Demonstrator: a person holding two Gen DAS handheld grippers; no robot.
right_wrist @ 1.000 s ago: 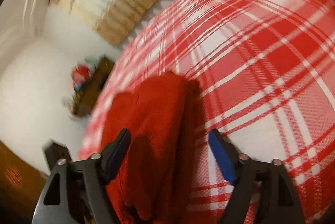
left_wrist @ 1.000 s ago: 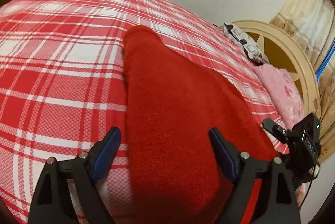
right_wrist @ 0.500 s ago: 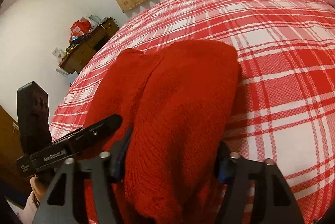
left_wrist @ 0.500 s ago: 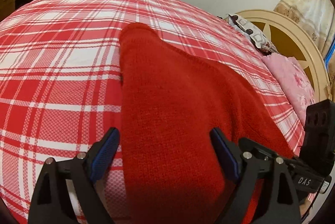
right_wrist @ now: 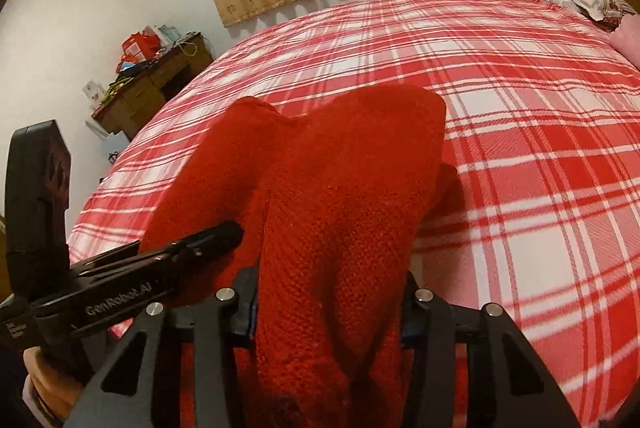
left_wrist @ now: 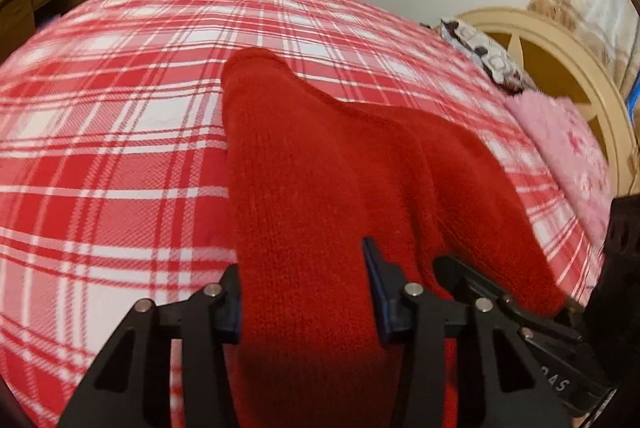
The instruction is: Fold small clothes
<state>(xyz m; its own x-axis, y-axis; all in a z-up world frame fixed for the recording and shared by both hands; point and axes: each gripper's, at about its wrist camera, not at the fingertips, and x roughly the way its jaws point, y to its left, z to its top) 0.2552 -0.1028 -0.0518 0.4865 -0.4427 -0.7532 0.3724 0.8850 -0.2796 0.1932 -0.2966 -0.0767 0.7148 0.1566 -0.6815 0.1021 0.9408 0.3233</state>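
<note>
My left gripper (left_wrist: 304,302) has just closed, pinching the red knit garment (left_wrist: 320,188) at its near edge on the plaid bedspread (left_wrist: 112,156); my right gripper (right_wrist: 328,304) likewise. I'd lift both evenly, keeping the edge taut.

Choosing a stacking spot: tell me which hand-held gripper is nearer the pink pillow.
Right. Both jaws just closed on the sweater: the right hand-held gripper on the side of the pink pillow, the left hand-held gripper on the desk side, farther off.
</note>
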